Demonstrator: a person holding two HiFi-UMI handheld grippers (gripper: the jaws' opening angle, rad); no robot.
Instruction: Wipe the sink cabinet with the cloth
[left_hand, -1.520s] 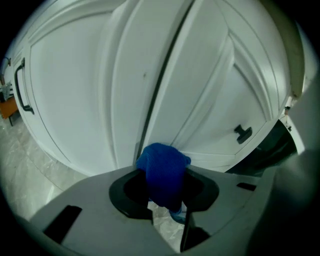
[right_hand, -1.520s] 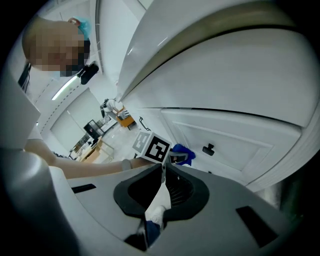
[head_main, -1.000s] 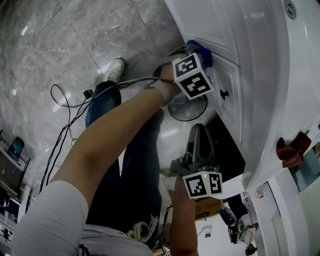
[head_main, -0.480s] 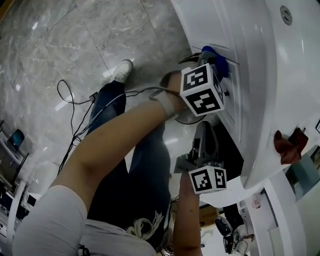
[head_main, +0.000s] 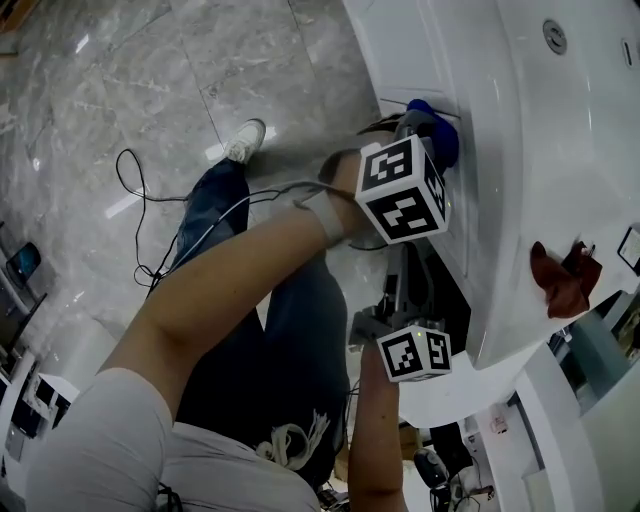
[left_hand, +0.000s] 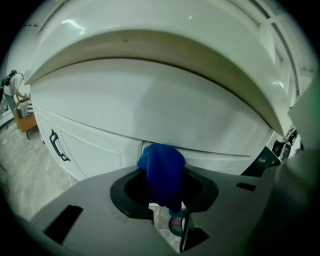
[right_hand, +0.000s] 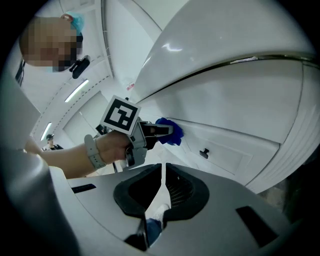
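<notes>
- The left gripper (left_hand: 165, 186) clamps the blue cloth (left_hand: 161, 170) against the sink cabinet (head_main: 421, 52) front, at 1 o'clock in the head view.
- The right gripper (right_hand: 163, 196) has its jaws together, empty.
- The cloth has slid toward 4 o'clock over the last second.

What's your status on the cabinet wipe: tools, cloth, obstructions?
Left tool shut on blue cloth, cloth against white cabinet front. Right tool shut, empty, clear of the cabinet. Nothing seen blocking.

A bunched blue cloth (left_hand: 161, 172) is shown pressed against the white sink cabinet (left_hand: 90, 145) front, at a panel seam.
</notes>
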